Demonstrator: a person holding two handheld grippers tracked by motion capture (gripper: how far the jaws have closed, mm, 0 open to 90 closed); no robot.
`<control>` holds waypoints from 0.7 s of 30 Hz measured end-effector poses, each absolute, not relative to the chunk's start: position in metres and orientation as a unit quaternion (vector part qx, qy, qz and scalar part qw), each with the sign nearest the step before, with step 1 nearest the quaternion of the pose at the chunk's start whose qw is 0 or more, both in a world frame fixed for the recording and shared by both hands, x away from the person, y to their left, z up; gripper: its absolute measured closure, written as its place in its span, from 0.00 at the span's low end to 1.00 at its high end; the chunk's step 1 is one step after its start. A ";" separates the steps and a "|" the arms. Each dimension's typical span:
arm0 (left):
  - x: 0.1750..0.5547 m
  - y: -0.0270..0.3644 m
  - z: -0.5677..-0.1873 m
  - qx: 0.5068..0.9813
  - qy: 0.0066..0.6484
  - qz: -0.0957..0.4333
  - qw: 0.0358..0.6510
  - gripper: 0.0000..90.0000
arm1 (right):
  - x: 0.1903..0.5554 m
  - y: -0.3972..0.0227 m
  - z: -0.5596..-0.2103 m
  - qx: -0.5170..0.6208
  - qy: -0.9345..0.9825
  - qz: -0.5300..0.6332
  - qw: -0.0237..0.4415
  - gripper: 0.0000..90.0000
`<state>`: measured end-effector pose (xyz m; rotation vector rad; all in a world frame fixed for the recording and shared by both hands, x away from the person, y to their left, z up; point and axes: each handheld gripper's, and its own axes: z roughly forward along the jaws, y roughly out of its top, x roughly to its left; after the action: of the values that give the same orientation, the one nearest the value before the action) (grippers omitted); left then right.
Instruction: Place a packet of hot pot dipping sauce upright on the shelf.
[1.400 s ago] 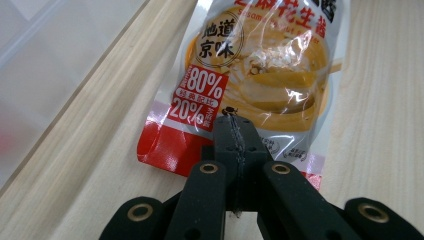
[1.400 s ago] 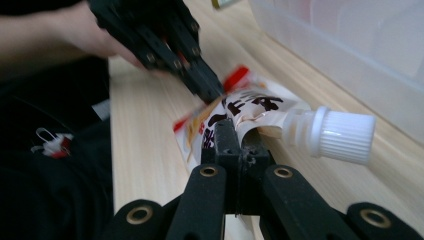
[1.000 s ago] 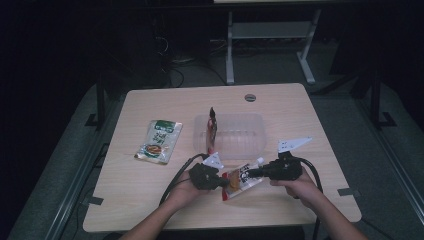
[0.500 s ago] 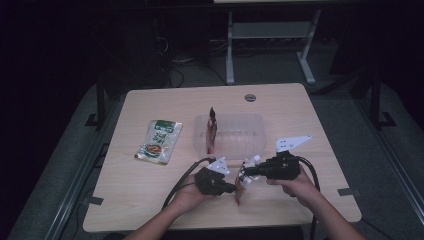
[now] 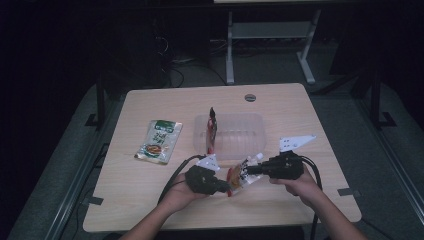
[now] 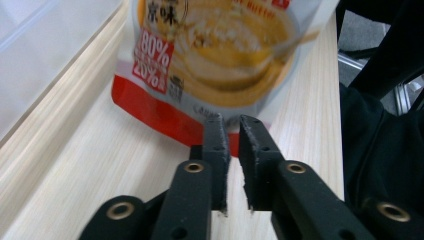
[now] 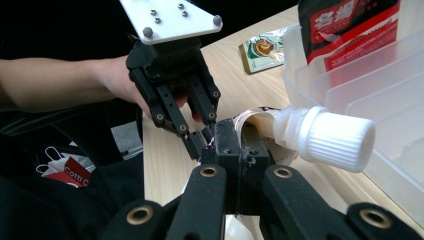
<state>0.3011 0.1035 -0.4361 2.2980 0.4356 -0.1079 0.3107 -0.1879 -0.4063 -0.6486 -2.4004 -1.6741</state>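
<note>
On the left of the desk (image 5: 125, 200) a green packet (image 5: 159, 140) is lying flat, not yet put away. A red packet (image 5: 212, 131) is already standing in the clear box (image 5: 252, 122) (so one is done). The orange spout pouch (image 5: 241, 175) is being held up just in front of the box. The left gripper (image 6: 231, 122) has just been opening: its fingers (image 6: 216, 145) are parted a little at the pouch's bottom edge, not squeezing it. The right gripper (image 7: 234, 145) is being kept clamped on the pouch by the white cap (image 7: 332, 137). Since a second ago, the pouch is being lifted off the desk.
</note>
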 end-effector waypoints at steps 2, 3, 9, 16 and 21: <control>0.300 0.111 -0.435 0.904 0.175 -0.048 0.386 0.84 | 0.310 -0.187 -0.405 -0.213 -0.799 -0.558 0.073 1.00; 0.299 0.115 -0.435 0.904 0.180 -0.052 0.385 0.81 | 0.310 -0.187 -0.405 -0.212 -0.800 -0.557 0.072 1.00; 0.292 0.144 -0.435 0.900 0.200 -0.051 0.383 0.65 | 0.309 -0.187 -0.403 -0.211 -0.800 -0.557 0.070 1.00; 0.280 0.174 -0.441 0.908 0.217 -0.040 0.357 0.44 | 0.309 -0.187 -0.397 -0.213 -0.800 -0.557 0.069 1.00; 0.279 0.177 -0.440 0.907 0.224 -0.032 0.354 0.38 | 0.311 -0.187 -0.390 -0.209 -0.804 -0.554 0.060 1.00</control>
<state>0.2795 0.1773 -0.4404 2.3457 0.5795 -0.0827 0.3112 -0.1873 -0.3901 -0.6333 -2.4334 -1.6768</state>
